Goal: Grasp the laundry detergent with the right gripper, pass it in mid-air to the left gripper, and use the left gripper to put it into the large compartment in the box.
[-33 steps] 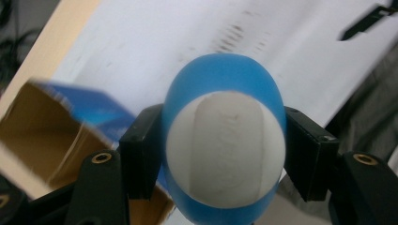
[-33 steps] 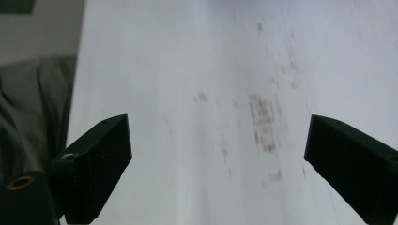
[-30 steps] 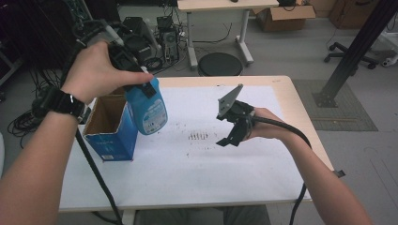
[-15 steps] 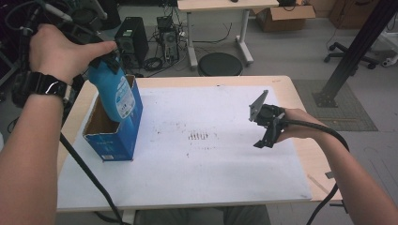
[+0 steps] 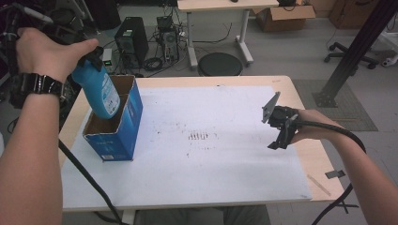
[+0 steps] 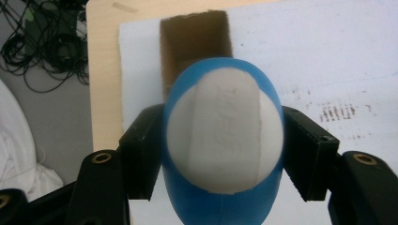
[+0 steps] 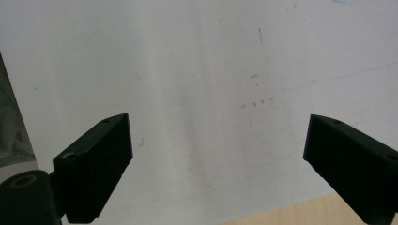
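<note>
Blue bottle, held by its top in my left tongs, hangs tilted with its lower end dipping into the open top of the blue cardboard box, at the far left of the surface

The surface is the largest thing here: a pale wooden top with a white sheet spread over most of it, marked with small dark smudges near the middle

The box stands upright on the left part of the sheet, its brown inside showing, with a divider that splits it into compartments; I cannot tell which one the bottle is entering

In the left gripper view the bottle's rounded blue base with a white label faces the camera, and the two black pads press against its sides, so my left tongs are clamped firmly on it, with the box opening beyond

My right tongs sit well apart, above the right edge of the sheet; in the right gripper view the jaws stand wide with nothing between them, having just eased slightly closer, and bare white sheet lies beneath
</note>
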